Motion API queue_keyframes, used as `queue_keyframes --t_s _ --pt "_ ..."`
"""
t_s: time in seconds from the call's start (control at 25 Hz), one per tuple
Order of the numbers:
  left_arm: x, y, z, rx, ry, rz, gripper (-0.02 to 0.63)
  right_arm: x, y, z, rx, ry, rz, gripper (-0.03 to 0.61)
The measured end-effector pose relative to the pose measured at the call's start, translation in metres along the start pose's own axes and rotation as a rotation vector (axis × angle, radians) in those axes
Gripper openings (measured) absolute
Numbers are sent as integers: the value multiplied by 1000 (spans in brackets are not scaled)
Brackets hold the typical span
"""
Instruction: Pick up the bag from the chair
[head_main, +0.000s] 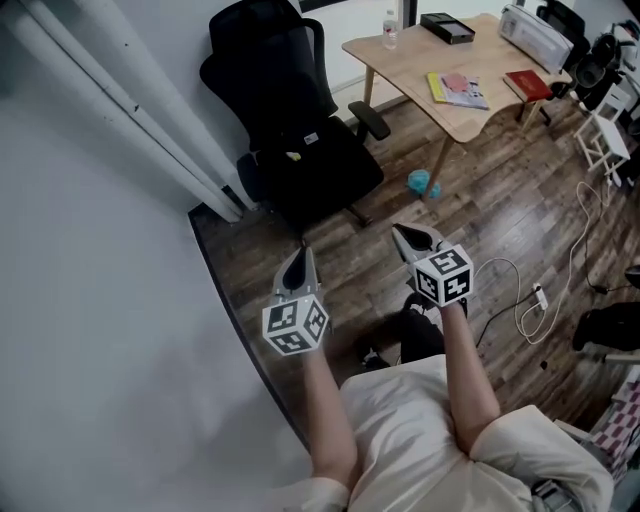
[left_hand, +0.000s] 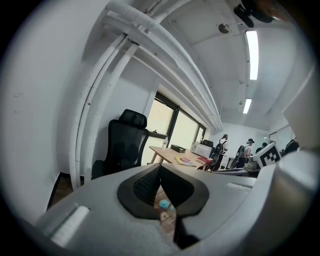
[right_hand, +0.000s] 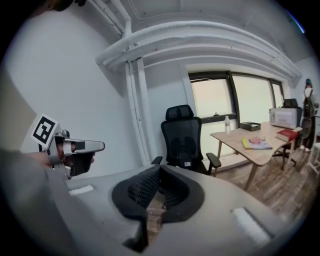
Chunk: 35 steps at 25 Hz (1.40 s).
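A: Step?
B: Approach, pre-grasp. L claw (head_main: 297, 255) & R claw (head_main: 402, 235) both pinched shut, nothing in them, well short of chair (head_main: 285, 90) at 12 o'clock.
A: And the bag (head_main: 300, 150)?
B: On the seat (head_main: 340, 165), prob. the dark lump w/ white tag (head_main: 311, 138). Hard to split from the black seat.
A: Next?
B: Close in toward 12, spread one claw wide, dip to the seat, pinch a strap or edge.

bag (head_main: 305, 160) on chair (head_main: 262, 60): black on black, outline seemingly lost | tag (head_main: 311, 138): print too small
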<state>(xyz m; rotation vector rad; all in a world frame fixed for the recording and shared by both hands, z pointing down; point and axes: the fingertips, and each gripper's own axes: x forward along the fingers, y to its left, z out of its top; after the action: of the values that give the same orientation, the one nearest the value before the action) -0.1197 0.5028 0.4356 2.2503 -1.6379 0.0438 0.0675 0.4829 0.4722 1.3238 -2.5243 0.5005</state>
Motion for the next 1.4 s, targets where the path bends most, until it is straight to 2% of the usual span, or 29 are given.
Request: queue_keyframes --t_s 0.12,0.24,0.36,0.52,0.72,0.92,1.08,1.24,1.4 --pt "10 17 0 -2 12 33 7 30 17 8 18 -25 111 0" --pt "26 38 6 11 24 84 7 63 19 16 -5 -17 156 0" --pt "57 50 21 33 15 86 8 94 8 38 5 -49 224 0" --pt "97 70 40 62 38 117 8 144 -16 75 48 -87 276 0" --pt "151 91 71 63 22 215 8 200 -53 112 95 -89 327 2" --pt "202 90 85 146 21 257 8 241 -88 126 120 -40 365 0" --pt "233 94 87 91 -3 272 8 260 -107 121 148 -7 450 1" --pt "261 102 68 98 78 263 8 278 -135 126 112 14 416 1" --pt "280 118 80 76 71 266 8 295 -161 146 135 2 350 0"
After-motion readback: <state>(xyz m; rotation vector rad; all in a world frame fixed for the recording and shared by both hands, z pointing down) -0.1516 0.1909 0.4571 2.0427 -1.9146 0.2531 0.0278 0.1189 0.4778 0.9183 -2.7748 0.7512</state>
